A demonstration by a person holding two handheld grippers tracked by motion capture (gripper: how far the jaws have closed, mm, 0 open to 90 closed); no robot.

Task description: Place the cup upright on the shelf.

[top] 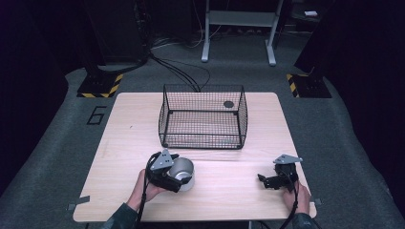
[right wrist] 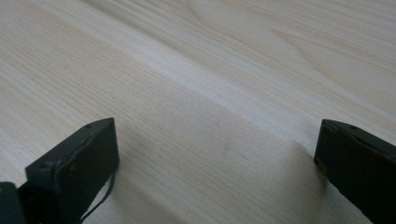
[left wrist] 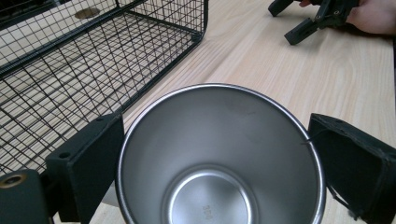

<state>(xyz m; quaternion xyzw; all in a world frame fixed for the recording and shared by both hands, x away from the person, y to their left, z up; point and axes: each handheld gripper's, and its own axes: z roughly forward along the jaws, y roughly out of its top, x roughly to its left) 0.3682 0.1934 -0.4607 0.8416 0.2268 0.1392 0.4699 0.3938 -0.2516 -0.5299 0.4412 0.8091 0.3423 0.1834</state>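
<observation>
The steel cup (left wrist: 219, 158) sits closest to the lens in the left gripper view, its open mouth taking up the lower middle of the frame, empty and upright. My left tool (left wrist: 215, 154) has a jaw on each side of the rim; the left one looks to touch the wall, while a thin gap seems to remain at the right one, so I judge the grip as closing around the cup rather than firm. In the high view the cup (top: 184, 172) stands on the bench (top: 229, 191) at lower left of centre, just in front of the wire basket (top: 203, 117), which occupies the middle of the frame.

What worries me: the smooth, tapered metal wall could slide out of the pads if I lift before they bite. The cup could also clip the basket's near rim, since it stands close to it and would have to clear that wall to go in.

My left hand (top: 145, 188) comes in from the bottom edge, angled up and right, with the tool tipped over the cup. My right hand (top: 298, 198) rests near the lower right, and the right tool (right wrist: 215, 172) is spread wide, grasping nothing, low over bare wood.
</observation>
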